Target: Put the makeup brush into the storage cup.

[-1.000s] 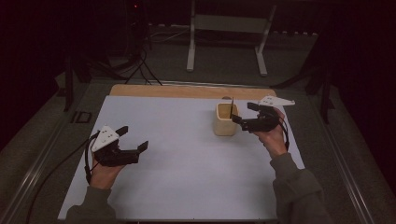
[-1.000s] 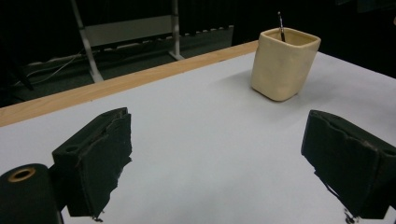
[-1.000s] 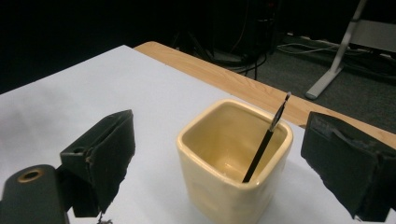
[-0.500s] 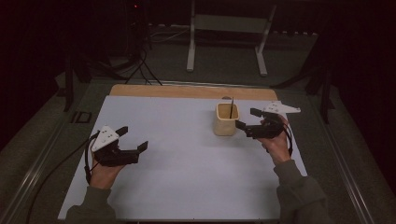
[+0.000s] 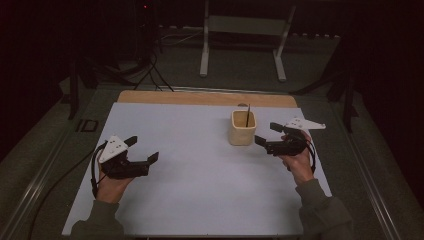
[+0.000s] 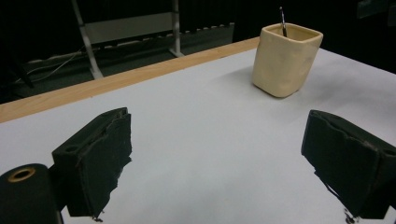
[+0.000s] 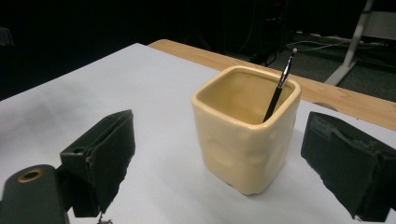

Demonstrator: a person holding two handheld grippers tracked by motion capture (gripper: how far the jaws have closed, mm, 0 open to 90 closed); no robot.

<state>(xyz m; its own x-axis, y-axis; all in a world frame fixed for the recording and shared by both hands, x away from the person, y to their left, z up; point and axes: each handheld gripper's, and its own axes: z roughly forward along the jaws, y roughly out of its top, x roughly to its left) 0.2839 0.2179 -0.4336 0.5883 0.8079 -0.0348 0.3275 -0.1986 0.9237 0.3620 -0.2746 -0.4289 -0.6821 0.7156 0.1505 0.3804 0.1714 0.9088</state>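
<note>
Room: dark all round, a pale metal stand [image 5: 243, 30] on the floor beyond the desk, black cables [image 5: 150, 70] trailing at the far left.
Desk: a wide white sheet [image 5: 200, 175] covers it, with a strip of bare wood [image 5: 200, 98] showing along the far edge.
Cup: here it is, a cream, square-mouthed cup [image 5: 242, 128] standing upright on the white sheet, right of centre and toward the far edge.
Stick: 1 thin dark stick with a pale tip [image 7: 280, 88] leans inside the cup, against its far rim.
Right claw: the right claw [image 5: 265, 134] sits just beside the cup on its right, pointing at it; jaws spread wide, gripping nothing. In the right gripper view the cup stands between and just ahead of the 2 black jaws, touching neither.
Left claw: the left claw [image 5: 142, 149] is well apart from the cup, low over the sheet at the near left; jaws wide apart too, nothing between them but bare white sheet. From the left gripper view the cup [image 6: 286, 59] stands off at the upper right.
Hands: 1 hand on each claw, grey-green sleeves [image 5: 320, 215] coming in from the near edge.
</note>
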